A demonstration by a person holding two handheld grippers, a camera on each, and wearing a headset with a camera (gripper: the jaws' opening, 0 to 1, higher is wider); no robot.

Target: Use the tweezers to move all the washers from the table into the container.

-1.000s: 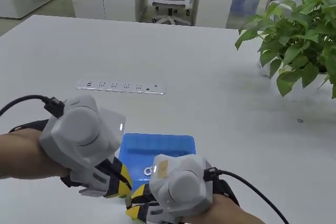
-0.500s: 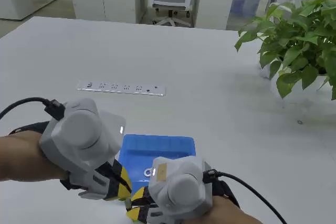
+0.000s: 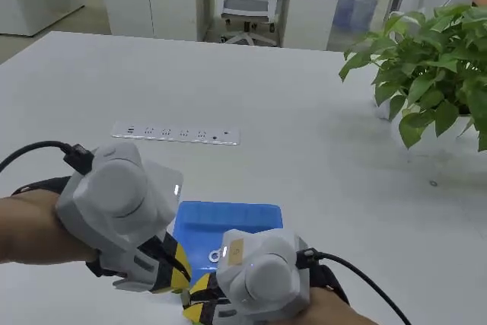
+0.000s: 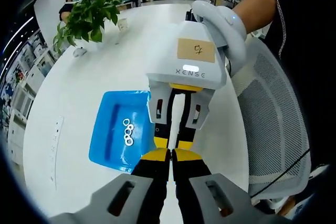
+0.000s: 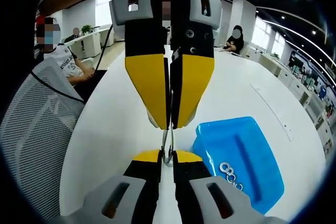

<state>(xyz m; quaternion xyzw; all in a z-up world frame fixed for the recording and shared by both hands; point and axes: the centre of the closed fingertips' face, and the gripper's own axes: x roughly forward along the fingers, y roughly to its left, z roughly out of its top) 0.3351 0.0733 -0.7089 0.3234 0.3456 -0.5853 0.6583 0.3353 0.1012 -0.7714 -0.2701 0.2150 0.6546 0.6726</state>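
My left gripper and right gripper meet tip to tip at the near edge of the blue tray. In the right gripper view thin metal tweezers run from between the left gripper's yellow fingers down into my right gripper, which is shut on their end. The left gripper is shut too, facing the right gripper. Several washers lie together in the tray, also visible as washers on the tray's floor and washers.
A white power strip lies on the table beyond the tray. A potted plant stands at the far right. A mesh chair sits behind the near table edge. People sit in the background.
The head camera has tilted up slightly, so the scene sits lower. Both grippers stay tip to tip at the tray's near edge.
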